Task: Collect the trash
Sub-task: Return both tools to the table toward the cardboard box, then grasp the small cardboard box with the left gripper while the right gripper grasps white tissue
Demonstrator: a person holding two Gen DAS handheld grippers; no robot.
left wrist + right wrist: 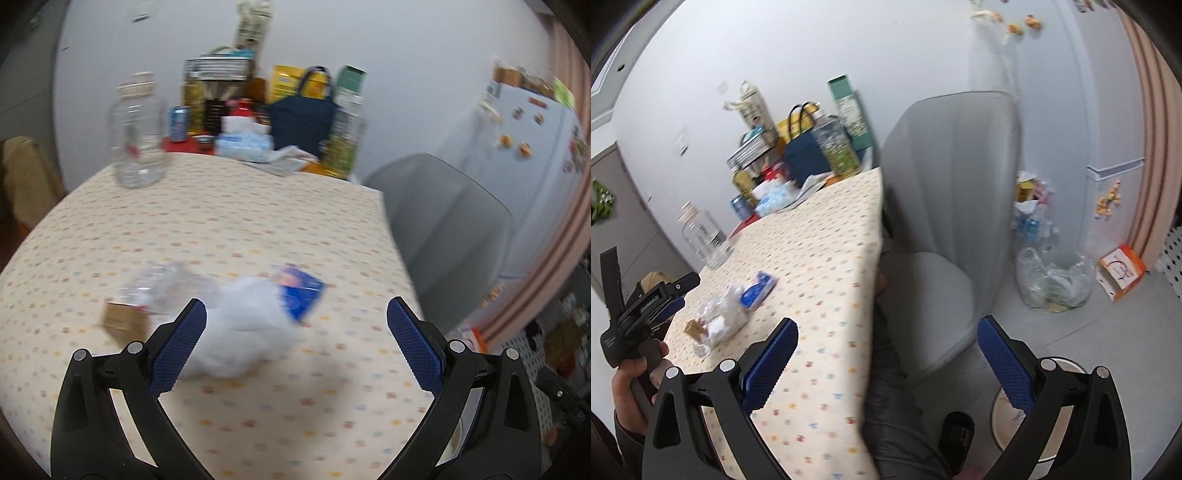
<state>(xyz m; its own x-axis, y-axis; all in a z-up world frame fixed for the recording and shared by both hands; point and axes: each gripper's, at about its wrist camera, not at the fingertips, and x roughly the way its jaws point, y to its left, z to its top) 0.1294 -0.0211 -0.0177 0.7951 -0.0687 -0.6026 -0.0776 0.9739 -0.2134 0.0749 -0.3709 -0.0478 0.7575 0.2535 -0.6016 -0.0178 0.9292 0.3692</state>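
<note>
The left gripper [295, 314] hangs low over the table [229, 221], its blue-padded fingers [177, 350] spread wide with nothing between them. Just ahead of the left finger lies the little heap of trash: a crumpled white tissue [247, 328] nearest, a blue wrapper [301, 293] touching its far right side, a crushed clear plastic bottle [162, 284] to its left, and a small brown cardboard box [123, 321] tucked against the bottle — all blurred, so finer detail is lost.

The right gripper [886, 332] is held off the table's near corner, its jaws equally wide apart and empty, one finger over the dotted tablecloth, the other over the floor. From that side the same heap sits well out on the cloth, the blue wrapper [757, 290] on its far edge, with the left gripper [670, 302] seen close beside it.

Farther back on the table stands an empty clear jar [138, 136], upright, and behind it against the wall a crowd of groceries around a dark blue bag [301, 122]. A grey chair [945, 206] is drawn up to the table's side. Beyond it on the floor — near the fridge [528, 147] — sits a clear plastic bag [1052, 280], open at the top with litter inside.
</note>
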